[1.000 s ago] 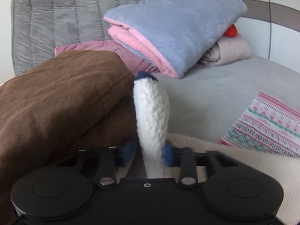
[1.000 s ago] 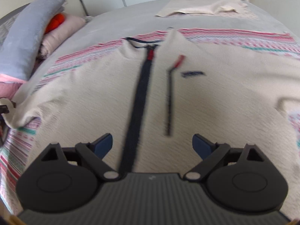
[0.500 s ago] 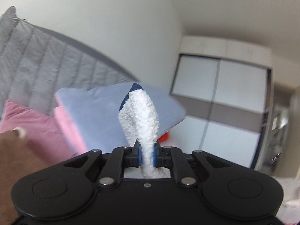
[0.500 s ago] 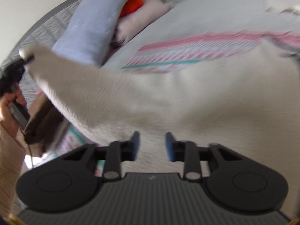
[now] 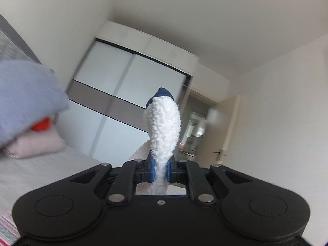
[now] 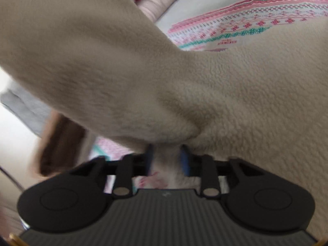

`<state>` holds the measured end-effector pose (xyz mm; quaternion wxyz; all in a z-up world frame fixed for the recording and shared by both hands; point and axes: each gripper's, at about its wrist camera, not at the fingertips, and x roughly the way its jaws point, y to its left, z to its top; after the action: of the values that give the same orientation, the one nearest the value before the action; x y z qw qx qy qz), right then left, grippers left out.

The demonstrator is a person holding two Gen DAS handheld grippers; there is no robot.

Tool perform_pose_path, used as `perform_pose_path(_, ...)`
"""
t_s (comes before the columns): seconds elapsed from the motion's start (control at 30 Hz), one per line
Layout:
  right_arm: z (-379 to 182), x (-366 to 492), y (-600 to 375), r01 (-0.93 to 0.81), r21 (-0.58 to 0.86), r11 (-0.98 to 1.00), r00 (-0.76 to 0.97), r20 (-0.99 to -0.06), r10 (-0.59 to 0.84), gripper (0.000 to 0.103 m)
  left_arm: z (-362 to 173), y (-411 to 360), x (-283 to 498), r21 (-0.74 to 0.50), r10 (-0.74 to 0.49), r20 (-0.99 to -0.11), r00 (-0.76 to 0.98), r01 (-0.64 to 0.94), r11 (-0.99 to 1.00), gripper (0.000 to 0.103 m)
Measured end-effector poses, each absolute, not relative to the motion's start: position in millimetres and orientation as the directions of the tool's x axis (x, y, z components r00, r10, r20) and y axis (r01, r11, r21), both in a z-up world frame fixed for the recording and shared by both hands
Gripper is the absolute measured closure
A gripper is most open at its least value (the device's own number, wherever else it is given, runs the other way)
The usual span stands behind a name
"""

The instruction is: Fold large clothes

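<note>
Left hand-held gripper (image 5: pixel 160 169) and right hand-held gripper (image 6: pixel 167 157) both pinch the fleece garment (image 6: pixel 235 94).

Each tool is matte black plastic: two round discs at the sides, angled link arms with silver pivot screws, blue pads on the fingers. The left tool (image 5: pixel 160 169) has a smooth body with one small central screw; the right tool (image 6: pixel 167 160) has a ribbed grey top.

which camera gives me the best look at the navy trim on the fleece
The left wrist view: the navy trim caps the white fleece clamped in the left gripper. The right wrist view shows only cream fleece, no trim.
</note>
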<state>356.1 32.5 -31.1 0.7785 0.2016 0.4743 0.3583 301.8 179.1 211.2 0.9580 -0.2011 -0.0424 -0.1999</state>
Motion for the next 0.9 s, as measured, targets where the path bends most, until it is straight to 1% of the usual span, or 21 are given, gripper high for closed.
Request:
perform_pose_path(0.13, 0, 345, -34, -0.322, 0.658, 0.681, 0.408, -0.553, 0.727, 0.053, 220, 129, 298, -0.383, -0.486, 0.162, 0.859, 0.508, 0.771, 0.092)
perform_pose_path(0.2, 13, 344, -75, -0.274, 0.657, 0.702, 0.47, -0.545, 0.694, 0.047, 219, 101, 294, -0.393, -0.534, 0.159, 0.83, 0.549, 0.738, 0.092)
perform_pose_path(0.23, 18, 342, -96, -0.248, 0.656, 0.713, 0.502, -0.542, 0.674, 0.046, 218, 88, 293, -0.405, -0.556, 0.153, 0.817, 0.565, 0.719, 0.092)
perform_pose_path(0.3, 28, 335, -143, -0.181, 0.668, 0.722, 0.566, -0.529, 0.632, 0.039, 210, 61, 294, -0.43, -0.599, 0.124, 0.791, 0.587, 0.686, 0.092)
perform_pose_path(0.33, 31, 329, -168, -0.144, 0.68, 0.719, 0.595, -0.521, 0.612, 0.035, 204, 47, 295, -0.444, -0.621, 0.102, 0.777, 0.594, 0.671, 0.091)
perform_pose_path(0.43, 34, 312, -229, -0.049, 0.716, 0.697, 0.662, -0.499, 0.56, 0.03, 176, 6, 297, -0.48, -0.671, 0.007, 0.741, 0.591, 0.648, 0.091)
perform_pose_path(0.47, 32, 303, -250, -0.015, 0.726, 0.688, 0.682, -0.496, 0.538, 0.026, 164, -7, 297, -0.483, -0.684, -0.035, 0.729, 0.587, 0.65, 0.091)
perform_pose_path(0.53, 26, 287, -285, 0.044, 0.739, 0.672, 0.717, -0.492, 0.494, 0.024, 141, -28, 301, -0.494, -0.721, -0.142, 0.679, 0.582, 0.646, 0.089)
perform_pose_path(0.57, 22, 280, -301, 0.071, 0.744, 0.664, 0.727, -0.494, 0.477, 0.024, 129, -37, 304, -0.501, -0.744, -0.205, 0.636, 0.585, 0.638, 0.086)
perform_pose_path(0.6, 17, 272, -315, 0.099, 0.748, 0.656, 0.731, -0.502, 0.462, 0.024, 117, -44, 303, -0.505, -0.764, -0.265, 0.589, 0.59, 0.63, 0.076)
perform_pose_path(0.63, 12, 266, -327, 0.124, 0.751, 0.648, 0.735, -0.508, 0.449, 0.024, 109, -49, 299, -0.504, -0.773, -0.303, 0.558, 0.594, 0.627, 0.062)
perform_pose_path(0.67, 8, 258, -342, 0.15, 0.752, 0.642, 0.737, -0.517, 0.434, 0.024, 103, -54, 289, -0.494, -0.775, -0.322, 0.543, 0.603, 0.627, 0.055)
perform_pose_path(0.7, 3, 252, -351, 0.173, 0.746, 0.644, 0.736, -0.532, 0.419, 0.024, 101, -51, 280, -0.474, -0.775, -0.318, 0.546, 0.617, 0.629, 0.043)
perform_pose_path(0.73, -1, 246, -359, 0.186, 0.744, 0.642, 0.737, -0.538, 0.41, 0.024, 102, -47, 272, -0.446, -0.771, -0.31, 0.556, 0.631, 0.635, 0.035)
perform_pose_path(0.8, -10, 233, -373, 0.188, 0.779, 0.599, 0.752, -0.506, 0.422, 0.024, 109, -25, 265, -0.404, -0.752, -0.301, 0.587, 0.636, 0.658, 0.029)
perform_pose_path(0.87, -20, 226, -389, 0.168, 0.833, 0.527, 0.772, -0.444, 0.456, 0.025, 111, -6, 263, -0.375, -0.705, -0.313, 0.637, 0.599, 0.708, 0.028)
perform_pose_path(0.9, -22, 220, -396, 0.154, 0.857, 0.492, 0.782, -0.41, 0.469, 0.025, 113, 9, 266, -0.357, -0.66, -0.327, 0.676, 0.559, 0.749, 0.028)
